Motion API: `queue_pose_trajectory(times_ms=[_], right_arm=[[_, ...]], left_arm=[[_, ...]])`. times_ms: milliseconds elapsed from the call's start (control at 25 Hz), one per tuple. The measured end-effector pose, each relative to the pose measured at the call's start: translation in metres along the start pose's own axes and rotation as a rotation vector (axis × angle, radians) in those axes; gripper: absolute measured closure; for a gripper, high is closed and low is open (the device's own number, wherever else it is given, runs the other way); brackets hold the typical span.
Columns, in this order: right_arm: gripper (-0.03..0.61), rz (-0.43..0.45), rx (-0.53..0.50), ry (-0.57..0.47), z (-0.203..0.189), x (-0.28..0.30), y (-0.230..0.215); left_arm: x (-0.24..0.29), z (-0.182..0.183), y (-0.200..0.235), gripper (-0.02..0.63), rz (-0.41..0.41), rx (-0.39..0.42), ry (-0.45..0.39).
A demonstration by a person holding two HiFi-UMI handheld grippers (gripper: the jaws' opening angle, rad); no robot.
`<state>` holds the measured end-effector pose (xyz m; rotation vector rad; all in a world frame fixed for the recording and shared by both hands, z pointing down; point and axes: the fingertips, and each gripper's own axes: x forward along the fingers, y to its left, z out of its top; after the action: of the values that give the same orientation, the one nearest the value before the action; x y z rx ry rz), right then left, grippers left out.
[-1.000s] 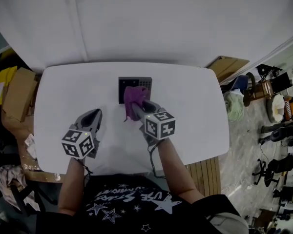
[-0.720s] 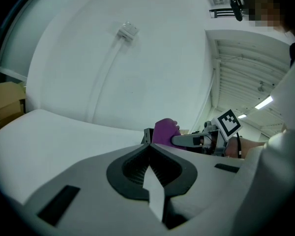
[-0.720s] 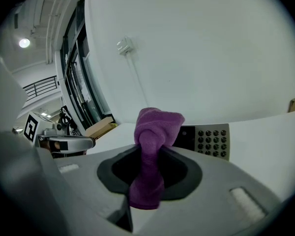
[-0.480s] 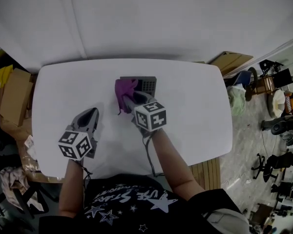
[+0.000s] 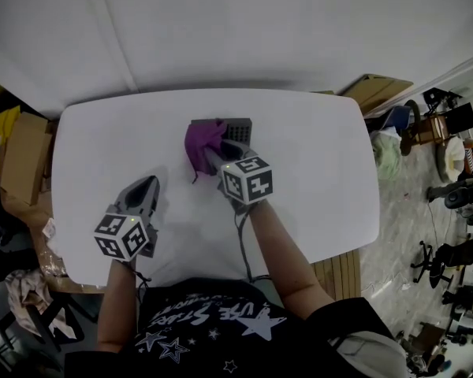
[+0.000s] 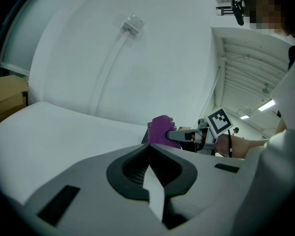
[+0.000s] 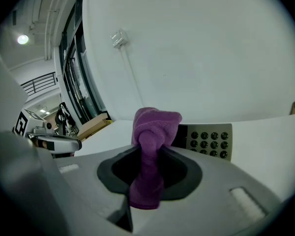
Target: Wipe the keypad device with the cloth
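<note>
A dark grey keypad device (image 5: 236,130) lies flat at the middle of the white table (image 5: 315,179); its round buttons (image 7: 209,141) show in the right gripper view. My right gripper (image 5: 215,158) is shut on a purple cloth (image 5: 202,142), whose bunched end rests on the left half of the device. In the right gripper view the cloth (image 7: 150,151) rises from between the jaws and hides that half. My left gripper (image 5: 144,189) rests shut on the table, left of and nearer than the device, holding nothing. The left gripper view shows the cloth (image 6: 161,131) ahead.
Cardboard boxes (image 5: 20,156) stand off the table's left edge, another box (image 5: 376,89) beyond its far right corner. Chairs and clutter (image 5: 449,203) fill the floor at the right. A white wall (image 5: 236,30) rises behind the table.
The right gripper has swept the cloth leftward from the device's middle to its left half, then pushed it slightly farther away. The left gripper has stayed put.
</note>
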<state>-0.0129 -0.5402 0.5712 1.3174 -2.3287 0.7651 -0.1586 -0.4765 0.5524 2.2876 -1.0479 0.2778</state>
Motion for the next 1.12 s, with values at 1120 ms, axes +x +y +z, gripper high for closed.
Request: queue_pose_trajectory(times_ms=[1120], right_arm=[[0.479, -0.183, 0.115, -0.042, -0.020, -0.059, -0.082]], left_arm=[[0.027, 0.002, -0.038, 0.606, -0.072, 0.057, 0.019]])
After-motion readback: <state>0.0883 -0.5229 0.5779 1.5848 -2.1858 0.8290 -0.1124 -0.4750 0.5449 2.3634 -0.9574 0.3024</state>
